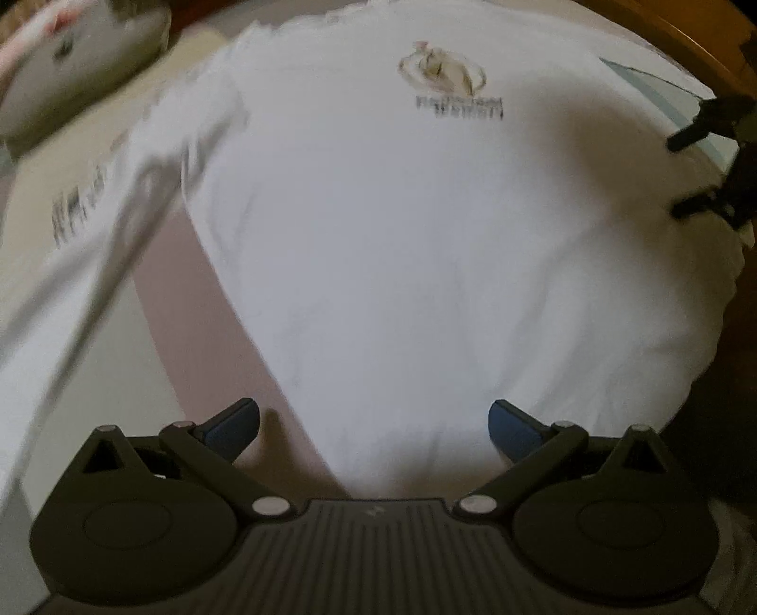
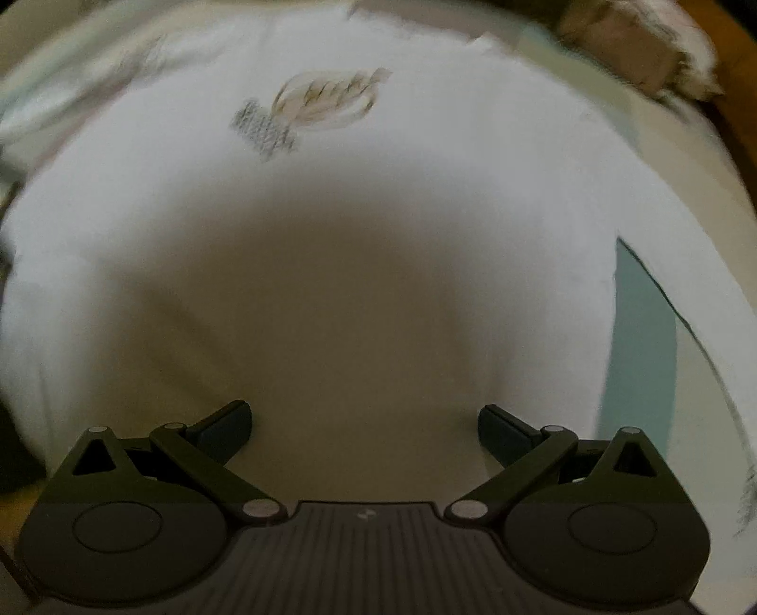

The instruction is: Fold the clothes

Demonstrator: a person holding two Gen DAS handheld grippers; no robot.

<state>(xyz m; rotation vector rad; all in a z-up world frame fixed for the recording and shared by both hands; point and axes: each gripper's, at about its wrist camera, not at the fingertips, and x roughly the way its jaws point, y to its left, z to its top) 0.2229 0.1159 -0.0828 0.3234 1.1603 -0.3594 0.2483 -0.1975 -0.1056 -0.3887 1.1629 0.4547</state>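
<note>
A white T-shirt [image 1: 378, 227] with a small gold-and-black chest logo [image 1: 444, 78] lies spread flat, front up, on a bed. One sleeve [image 1: 109, 213] stretches out to the left in the left wrist view. My left gripper [image 1: 374, 426] hovers open over the shirt's lower hem, with nothing between its fingers. In that same view my right gripper [image 1: 681, 172] shows at the right edge, open over the shirt's side. The right wrist view shows the shirt [image 2: 359, 265] and its logo [image 2: 312, 106] from another side, with my right gripper [image 2: 364, 428] open just above the cloth. Both views are blurred.
The bed has a pale cover with a pink band [image 1: 198, 303] and a teal patch [image 2: 643, 331]. A pillow or bundled cloth [image 1: 80, 61] lies at the top left in the left wrist view. A wooden bed frame [image 1: 686, 42] runs along the far right.
</note>
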